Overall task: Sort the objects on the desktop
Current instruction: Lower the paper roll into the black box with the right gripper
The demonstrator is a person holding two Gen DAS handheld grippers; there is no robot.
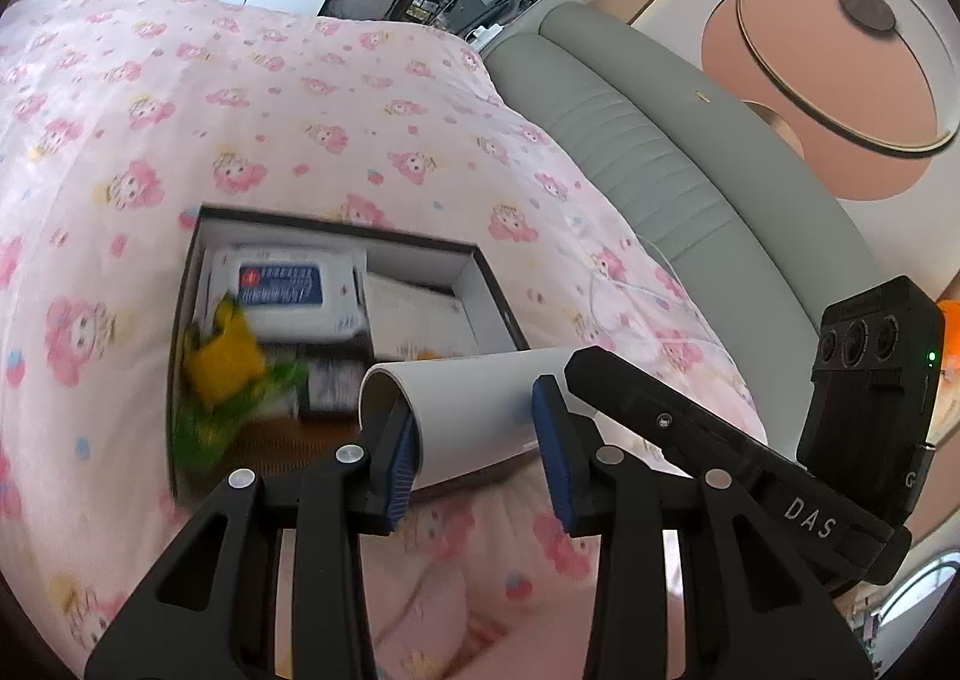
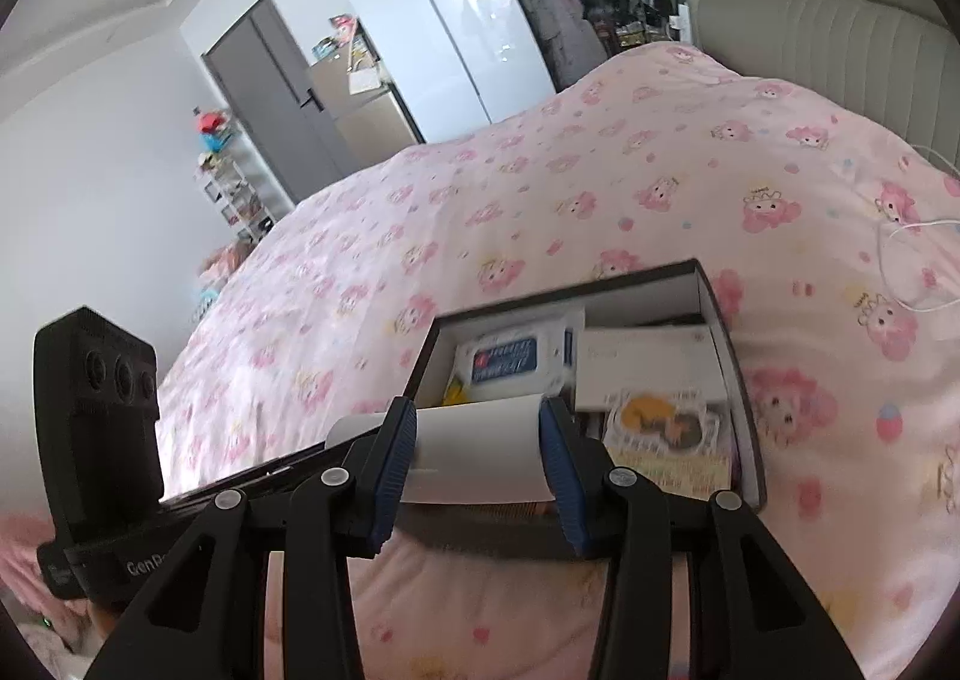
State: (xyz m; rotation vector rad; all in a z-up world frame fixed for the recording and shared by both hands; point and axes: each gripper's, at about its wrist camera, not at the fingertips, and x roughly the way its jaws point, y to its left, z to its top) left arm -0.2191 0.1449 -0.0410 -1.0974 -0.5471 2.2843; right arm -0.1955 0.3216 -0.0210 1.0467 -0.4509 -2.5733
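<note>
Together, both grippers are carrying a white tube over the box on the bed.

Low in each frame's centre, the white tube [image 1: 474, 410] is lying pinched between the pads of the left gripper [image 1: 477, 455] at one end and the right gripper [image 2: 480, 461] at the other, hanging just above the box [image 1: 480, 260], which is already holding a wipes pack [image 1: 294, 290], a yellow toy [image 1: 225, 356] and flat cartons. Sorting seems well along; the tube is not yet inside. Both grippers are pointing downward, tilted towards the box.

We see a white tube [image 1: 474, 410], blue pads [image 1: 401, 461], a dark box [image 2: 729, 344] with white inside, a pink cartoon-print bedspread [image 1: 270, 98], and a grey-green headboard [image 1: 660, 152] far right.
</note>
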